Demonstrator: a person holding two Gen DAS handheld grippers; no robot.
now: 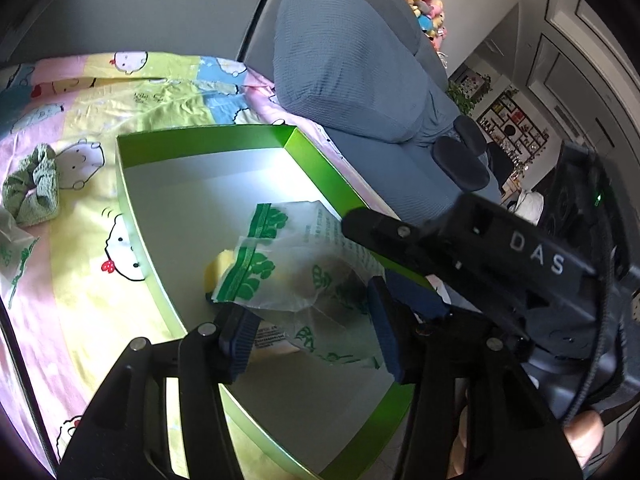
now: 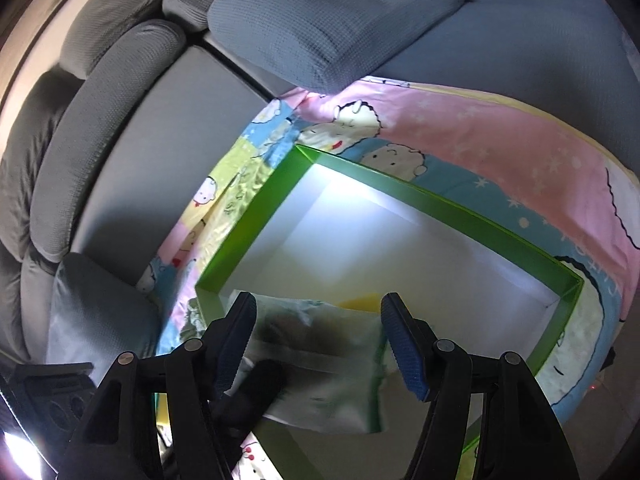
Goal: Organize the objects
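Left wrist view: left gripper [image 1: 316,336] angled downward over green box [image 1: 320,172], which sits on cartoon-print sheet [image 1: 80,240] spread over grey sofa [image 1: 160,8]. Box interior mostly bare toward far wall; near rim directly under the fingers. Fingers [image 1: 240,340] partly spread, clear plastic bag with green print [image 1: 304,272] lying between them inside the box, pads not pressing on it: released. Yellow item [image 1: 218,272] beneath the bag's left end. Right gripper [image 1: 480,252] crossing in from the right above the box rim, state not readable here. Green scrunchie [image 1: 34,196] on the sheet, well left of the box; second printed bag [image 1: 12,252] at the left edge.

Right wrist view: right gripper [image 2: 320,344] pitched steeply down at the box's near corner. Box wall [image 2: 248,224] to the left, open floor ahead. Fingers [image 2: 404,352] held about half apart; bag [image 2: 328,360] lying between them, blurred, pads apart from it: not grasping. Dark fingertip of the other gripper [image 2: 260,380] low against the bag.
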